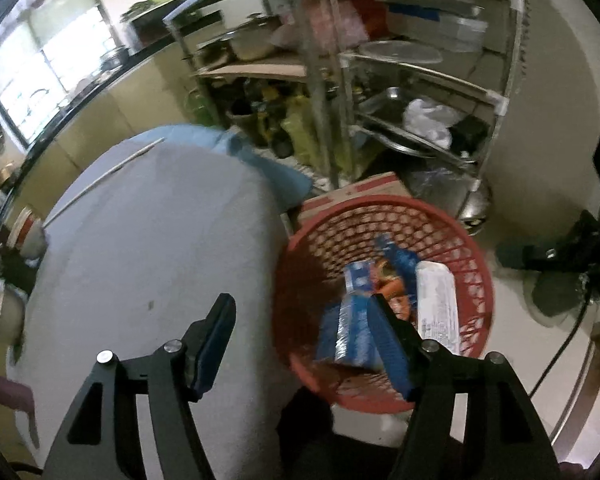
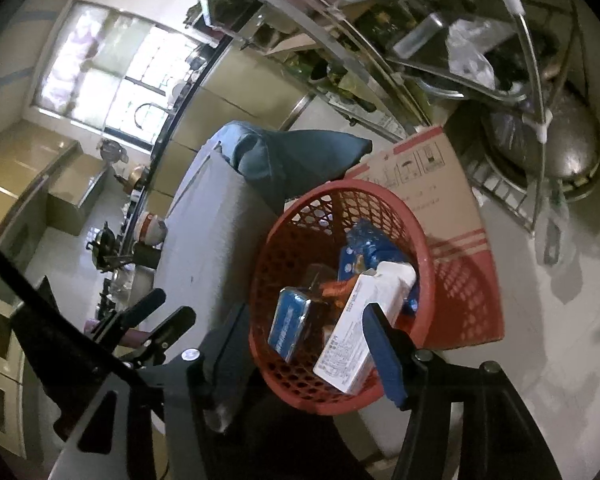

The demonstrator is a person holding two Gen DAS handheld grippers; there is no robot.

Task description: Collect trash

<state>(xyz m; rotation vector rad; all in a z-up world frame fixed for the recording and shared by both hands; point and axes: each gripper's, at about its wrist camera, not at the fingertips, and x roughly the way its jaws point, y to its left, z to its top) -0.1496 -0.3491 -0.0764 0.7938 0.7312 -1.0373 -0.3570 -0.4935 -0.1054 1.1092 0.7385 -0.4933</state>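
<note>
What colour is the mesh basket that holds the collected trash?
Red. The basket shows best in the right wrist view, sharper there than in the left wrist view.

Dim indoor light, overexposed window [image 2: 112, 76] glare at upper left, motion blur on metal rack [image 1: 400, 60], strong fisheye bending, black corners, basket [image 2: 340, 200] lattice shadow on cardboard box [image 2: 452, 200]

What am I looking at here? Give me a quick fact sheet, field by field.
Place: a kitchen with a metal rack of pots
Bin: red mesh basket on the floor beside a grey table
In the basket: white carton, blue packets, something orange
Behind the basket: cardboard box
Left gripper: open, holding nothing
Right gripper: open above the basket, nothing between its pads
On the table: a thin white stick
</note>
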